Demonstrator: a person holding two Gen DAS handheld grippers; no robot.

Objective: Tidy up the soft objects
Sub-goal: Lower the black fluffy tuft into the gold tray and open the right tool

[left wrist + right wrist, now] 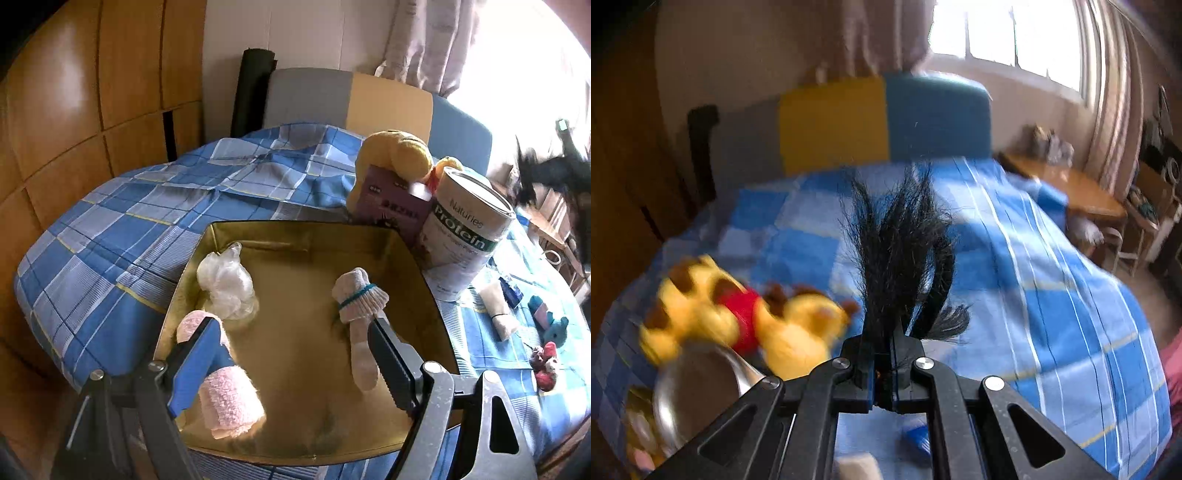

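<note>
A gold tray (pixel 295 236) lies on the blue plaid bed. It holds a white crinkly bundle (pixel 227 286), a rolled pink towel (pixel 231 402) with a second pink roll (pixel 192 325) behind it, and a beige sock bundle (pixel 360 299) tied with a teal band. My left gripper (pixel 291 326) hovers open over the tray's near side, with nothing between its fingers. In the right wrist view my right gripper (pixel 882 341) is shut on a black furry tuft (pixel 901 243), held above the bed. That tuft appears as a dark blur (pixel 546 173) at the far right of the left wrist view.
A protein can (pixel 465 236), a purple box (pixel 391 210) and a yellow plush bear (pixel 395 151) (pixel 738 317) stand behind the tray. Small soft toys (pixel 557 328), a white roll (pixel 498 306) and a red toy (pixel 545 365) lie right of it. A wooden wardrobe (pixel 74 110) is on the left, a desk (pixel 1071 188) on the right.
</note>
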